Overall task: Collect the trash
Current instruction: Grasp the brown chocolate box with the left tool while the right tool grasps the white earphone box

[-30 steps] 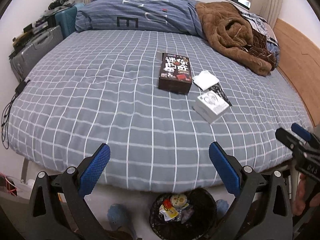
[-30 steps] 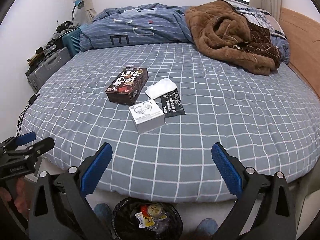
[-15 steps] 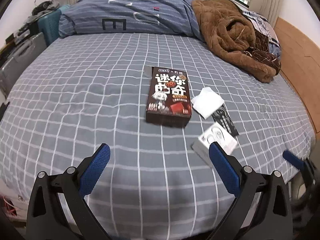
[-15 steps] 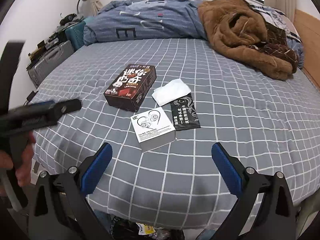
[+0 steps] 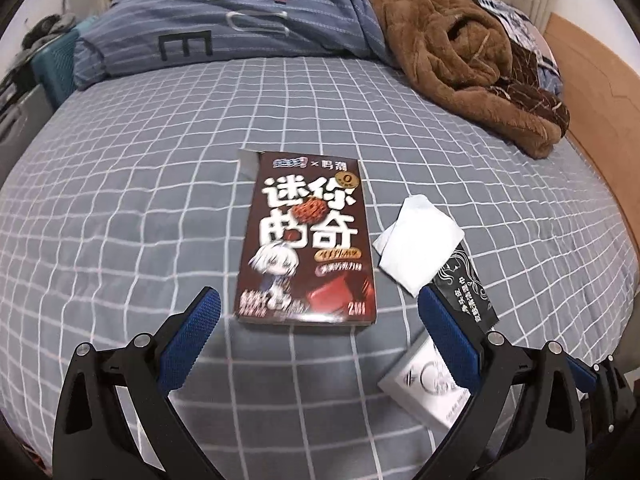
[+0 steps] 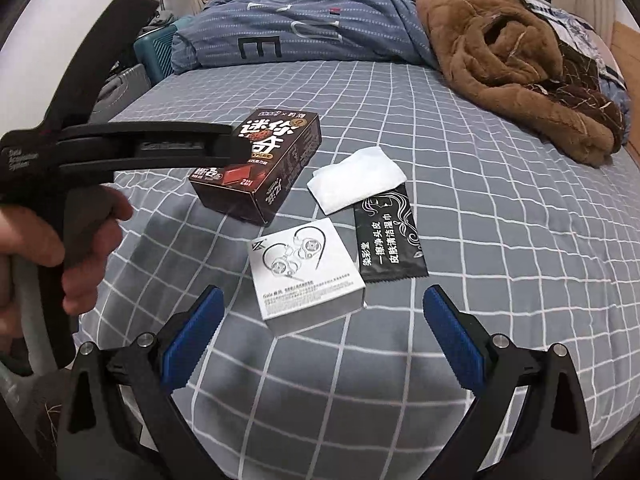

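Note:
A dark brown snack box [image 5: 306,246] lies on the grey checked bed, also in the right wrist view [image 6: 260,166]. Beside it lie a white tissue [image 5: 418,242] [image 6: 356,184], a black wet-wipe sachet [image 5: 466,286] [image 6: 388,236] and a white earphone box [image 5: 430,384] [image 6: 306,274]. My left gripper [image 5: 318,334] is open, just short of the snack box's near end. My right gripper [image 6: 324,332] is open, just short of the earphone box. The left gripper also shows from the side in the right wrist view [image 6: 140,148].
A brown fleece blanket [image 5: 468,60] and a blue striped duvet [image 5: 240,20] lie at the far end of the bed. A teal suitcase [image 6: 154,54] stands at the left. A wooden panel [image 5: 596,84] runs along the right side.
Both grippers have moved forward over the bed towards the litter. The trash bin below the bed edge has dropped out of view. Both stay open.

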